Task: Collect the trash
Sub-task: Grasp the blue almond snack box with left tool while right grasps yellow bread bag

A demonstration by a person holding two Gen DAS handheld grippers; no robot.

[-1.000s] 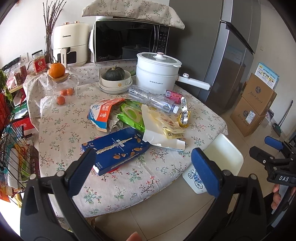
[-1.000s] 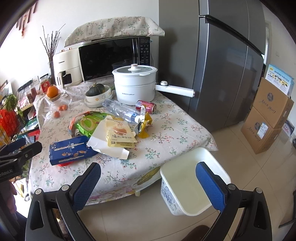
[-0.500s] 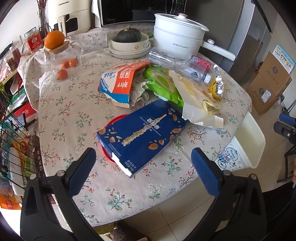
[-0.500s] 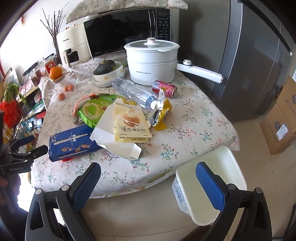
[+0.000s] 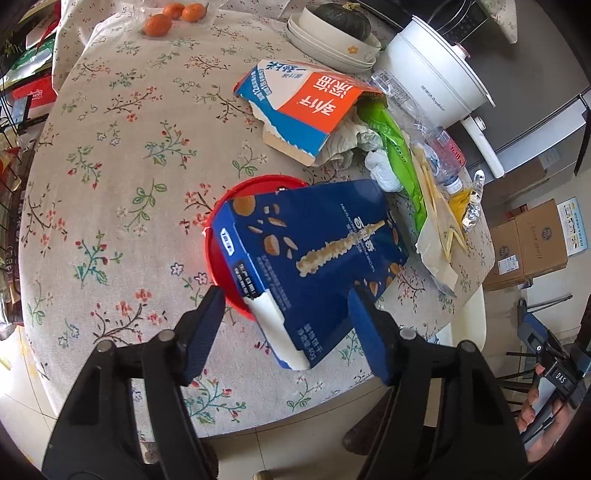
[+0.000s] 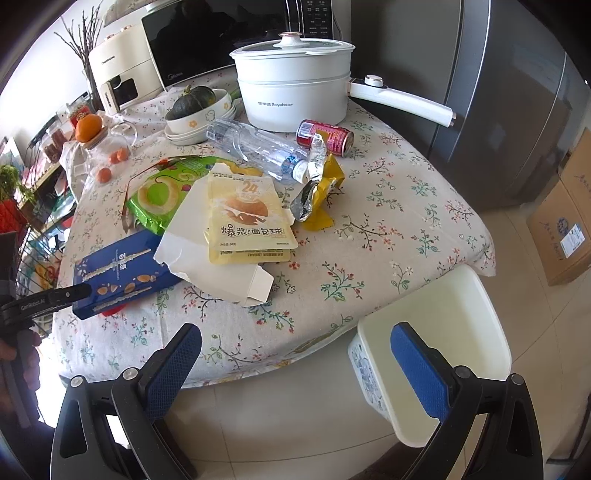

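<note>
A dark blue biscuit box (image 5: 314, 266) lies tilted on a red lid (image 5: 225, 236) near the table's front edge. My left gripper (image 5: 286, 326) points down at the box's near end. Its jaws are closing with the box between them, and the left pad (image 5: 205, 332) still stands clear of the box. Further back lie a torn blue and orange carton (image 5: 306, 107), a green snack bag (image 6: 162, 192), a yellow pouch (image 6: 247, 218), a clear bottle (image 6: 258, 147), a red can (image 6: 325, 136) and a foil wrapper (image 6: 317, 188). My right gripper (image 6: 295, 369) hangs open and empty over the floor beside the white bin (image 6: 480, 306).
A white electric pot (image 6: 291, 81) with a long handle, a bowl with a pumpkin (image 6: 195, 107) and a microwave stand at the back of the table. Oranges (image 5: 159, 24) lie far left. A fridge and cardboard boxes (image 6: 565, 229) stand to the right, a wire rack to the left.
My left gripper has dropped towards the table, rolled, and come over the blue box with its jaws narrower. My right gripper has sunk closer to the table edge and the bin.
</note>
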